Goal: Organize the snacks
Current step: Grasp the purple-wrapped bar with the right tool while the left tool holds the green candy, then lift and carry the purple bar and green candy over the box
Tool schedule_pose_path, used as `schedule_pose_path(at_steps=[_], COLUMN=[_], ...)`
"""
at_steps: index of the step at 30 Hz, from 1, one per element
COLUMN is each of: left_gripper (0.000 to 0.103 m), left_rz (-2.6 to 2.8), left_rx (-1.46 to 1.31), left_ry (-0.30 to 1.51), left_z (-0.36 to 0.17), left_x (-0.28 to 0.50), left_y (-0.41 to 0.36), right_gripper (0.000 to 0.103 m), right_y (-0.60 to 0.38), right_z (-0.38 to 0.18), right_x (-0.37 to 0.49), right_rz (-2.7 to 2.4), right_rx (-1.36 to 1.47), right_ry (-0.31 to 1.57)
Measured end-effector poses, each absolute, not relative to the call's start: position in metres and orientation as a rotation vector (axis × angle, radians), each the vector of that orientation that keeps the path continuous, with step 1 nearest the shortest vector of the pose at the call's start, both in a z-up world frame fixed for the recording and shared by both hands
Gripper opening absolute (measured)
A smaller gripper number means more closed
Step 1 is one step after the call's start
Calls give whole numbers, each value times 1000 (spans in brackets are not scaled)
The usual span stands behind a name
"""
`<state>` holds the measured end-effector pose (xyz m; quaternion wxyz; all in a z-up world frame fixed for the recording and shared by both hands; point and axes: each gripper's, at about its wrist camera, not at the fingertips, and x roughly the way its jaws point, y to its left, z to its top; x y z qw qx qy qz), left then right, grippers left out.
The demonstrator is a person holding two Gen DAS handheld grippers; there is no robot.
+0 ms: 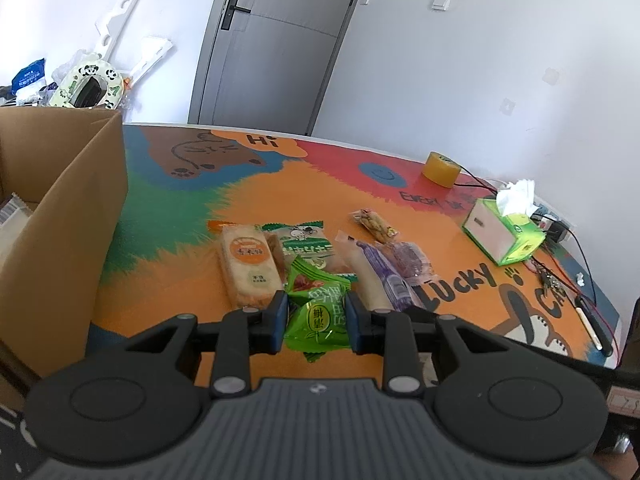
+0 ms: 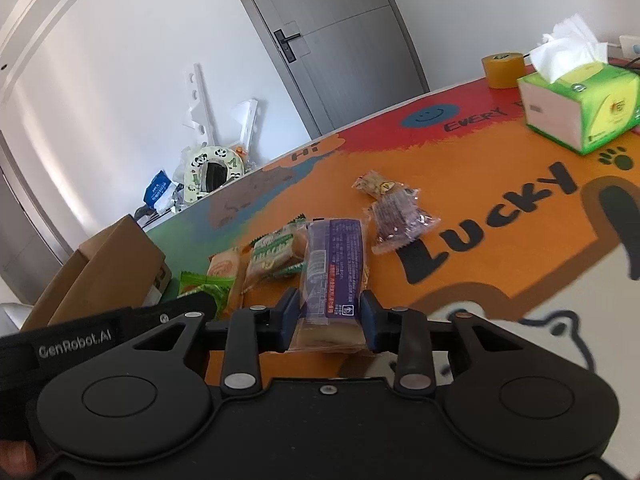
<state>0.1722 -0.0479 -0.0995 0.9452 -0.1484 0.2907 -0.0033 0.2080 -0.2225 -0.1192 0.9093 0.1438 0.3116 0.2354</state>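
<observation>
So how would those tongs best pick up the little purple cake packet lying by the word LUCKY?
Probably across its plump middle, from above. The purple cake packet lies flat on the table mat, the small nut bar touches its far end, and its crimped ends look thin and floppy.

Green packet [image 1: 318, 316] pinched between left fingers, purple-labelled cake [image 2: 332, 280] clamped by right fingers, orange cake [image 1: 250, 266] at 11 o'clock of green packet, flat on mat.
</observation>
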Motion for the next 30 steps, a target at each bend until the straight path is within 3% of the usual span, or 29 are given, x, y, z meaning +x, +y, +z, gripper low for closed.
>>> schedule_pose_path(at_steps=[7, 13, 22, 28, 30], left_gripper=[29, 29, 29, 29, 29], left_rz=[-16, -7, 10, 7, 5], left_rx=[-302, -312, -319, -334, -336], left_ry=[573, 580, 591, 596, 598], left_z=[-95, -98, -102, -107, -107], left_x=[161, 162, 168, 170, 170], left_y=[-49, -45, -35, -30, -28], right_gripper=[32, 48, 59, 59, 45], right_y=[-232, -231, -214, -203, -200], right_z=[-111, -111, -122, -130, -130], right_x=[195, 194, 213, 220, 219], right_rz=[471, 468, 475, 450, 442], right_rx=[292, 275, 262, 215, 195], right_ry=[657, 641, 650, 658, 653])
